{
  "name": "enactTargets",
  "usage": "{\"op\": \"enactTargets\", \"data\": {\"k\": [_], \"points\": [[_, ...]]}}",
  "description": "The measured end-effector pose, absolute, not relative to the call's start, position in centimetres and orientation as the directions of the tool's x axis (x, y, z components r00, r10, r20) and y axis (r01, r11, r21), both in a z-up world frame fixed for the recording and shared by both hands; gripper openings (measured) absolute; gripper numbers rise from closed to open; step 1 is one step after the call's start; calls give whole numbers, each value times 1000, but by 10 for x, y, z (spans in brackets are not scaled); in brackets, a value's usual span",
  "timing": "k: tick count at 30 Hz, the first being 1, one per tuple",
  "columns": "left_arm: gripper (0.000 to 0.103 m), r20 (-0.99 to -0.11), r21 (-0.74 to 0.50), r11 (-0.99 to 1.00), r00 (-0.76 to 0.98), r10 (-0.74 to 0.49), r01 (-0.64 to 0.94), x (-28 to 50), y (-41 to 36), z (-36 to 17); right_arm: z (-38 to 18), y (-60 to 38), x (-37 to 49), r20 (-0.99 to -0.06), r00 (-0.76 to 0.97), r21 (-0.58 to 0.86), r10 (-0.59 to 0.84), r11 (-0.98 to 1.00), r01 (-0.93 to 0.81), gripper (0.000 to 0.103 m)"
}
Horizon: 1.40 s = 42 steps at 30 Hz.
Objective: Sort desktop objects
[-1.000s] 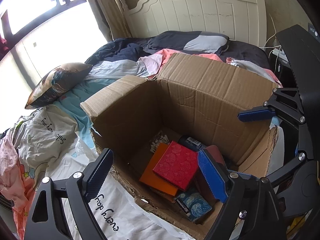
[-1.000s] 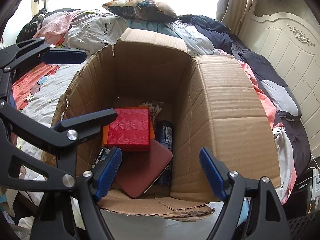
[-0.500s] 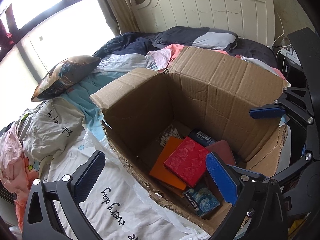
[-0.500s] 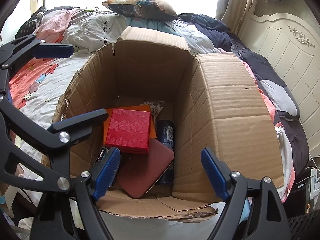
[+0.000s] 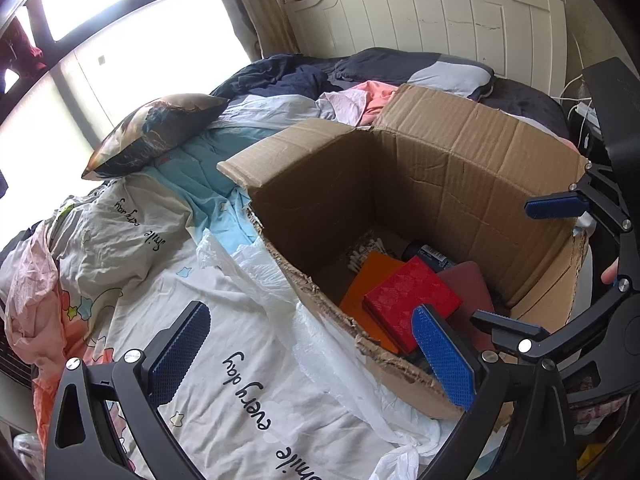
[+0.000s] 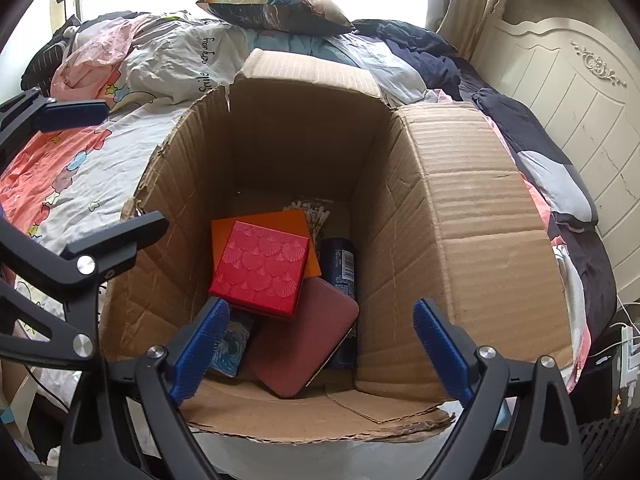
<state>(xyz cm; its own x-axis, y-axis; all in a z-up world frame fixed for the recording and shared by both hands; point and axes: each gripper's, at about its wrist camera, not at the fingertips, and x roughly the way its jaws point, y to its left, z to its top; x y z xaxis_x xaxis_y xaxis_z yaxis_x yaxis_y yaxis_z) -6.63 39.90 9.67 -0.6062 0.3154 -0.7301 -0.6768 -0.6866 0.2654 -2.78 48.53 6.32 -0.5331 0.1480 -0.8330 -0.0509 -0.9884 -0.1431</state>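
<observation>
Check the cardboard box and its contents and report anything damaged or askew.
The brown cardboard box has a torn, ragged near rim, its flap edge frayed. Inside, the red shell-embossed square box lies tilted atop the flat orange folder and the maroon rounded case, a loose pile rather than a neat stack.

Light source: daylight through the window (image 5: 120,40), blown out to white in both views.
Bedding (image 5: 224,360): evenly lit, soft shadows.
Cardboard box (image 6: 460,208) interior: shaded, contents readable.
Edges: strong fisheye curvature, dark vignette corners.
Focus: sharp at centre, softer toward the rim.
</observation>
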Motion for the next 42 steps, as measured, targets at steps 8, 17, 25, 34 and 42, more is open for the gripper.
{"op": "enactTargets", "data": {"k": [8,17,25,34,42], "points": [[103,-719,265,-717,-628,298,-644,-64,372,106,76,475,-25,-820,-543,-167,181,-983,-76,103],[103,-703,280,-738,-654,278,-614,-51,341,114,97,456,-15,-790,-586,-166,181,-983,-80,103],[103,-711,276,-781,-665,226,-561,-49,293,113,110,416,-12,-770,-618,-176,155,-984,-28,103],[103,-723,249,-843,-671,166,-476,-51,229,107,104,360,-17,-772,-627,-184,105,-981,63,103],[103,-714,201,-899,-686,137,-389,-52,171,111,95,311,-24,-777,-628,-166,41,-976,141,103]]}}
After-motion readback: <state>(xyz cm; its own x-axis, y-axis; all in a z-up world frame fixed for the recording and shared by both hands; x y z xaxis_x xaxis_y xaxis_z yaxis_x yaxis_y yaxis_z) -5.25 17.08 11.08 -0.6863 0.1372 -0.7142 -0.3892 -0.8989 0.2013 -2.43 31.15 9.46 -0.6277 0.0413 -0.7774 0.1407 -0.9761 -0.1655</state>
